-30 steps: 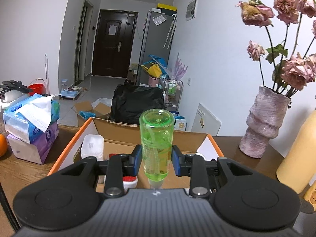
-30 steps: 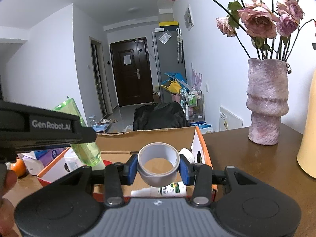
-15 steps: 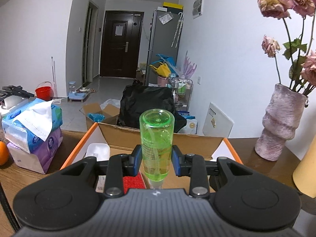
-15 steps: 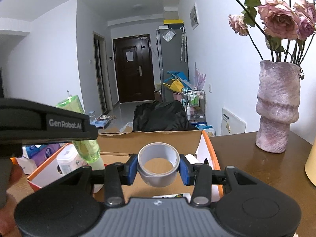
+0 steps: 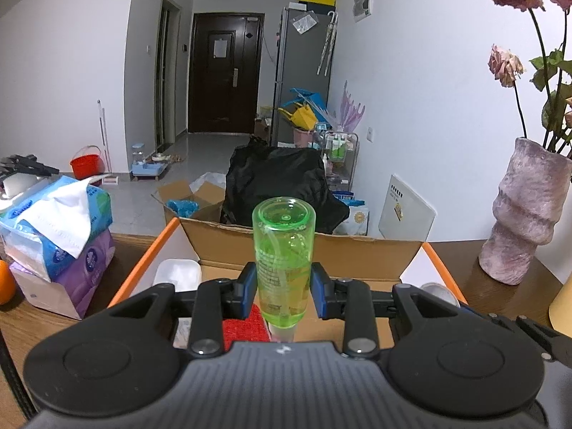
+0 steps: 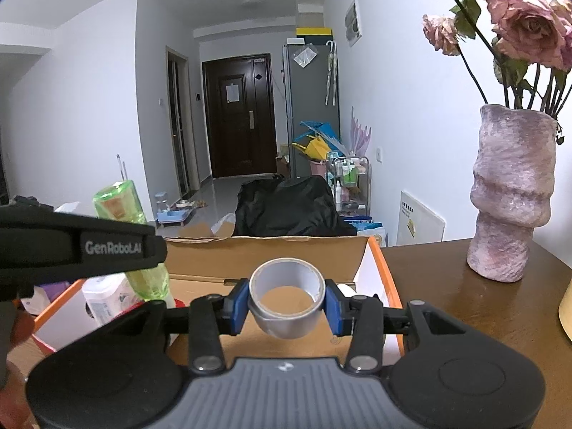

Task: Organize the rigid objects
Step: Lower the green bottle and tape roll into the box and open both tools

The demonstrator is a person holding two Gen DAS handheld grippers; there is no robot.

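My left gripper [image 5: 283, 291] is shut on a clear green bottle [image 5: 283, 250], held neck down above the open cardboard box [image 5: 357, 250] with orange-edged flaps. The bottle also shows in the right wrist view [image 6: 130, 236], left of centre, behind the left gripper's body. My right gripper [image 6: 287, 302] is shut on a grey tape roll [image 6: 287, 296], held over the box's right part [image 6: 271, 250]. Inside the box I see a white container [image 5: 177, 275], a red item [image 5: 245, 327] and a white container [image 6: 105, 295].
The box stands on a brown wooden table [image 6: 464, 304]. A pink vase [image 6: 511, 196] with dried roses stands to the right. Tissue packs [image 5: 57, 236] and an orange [image 5: 5, 286] lie to the left. A yellow object [image 5: 561, 307] is at the far right edge.
Both grippers have risen slightly and drawn back with their objects still held. The box interior sits lower in both views. The vase has shifted right.
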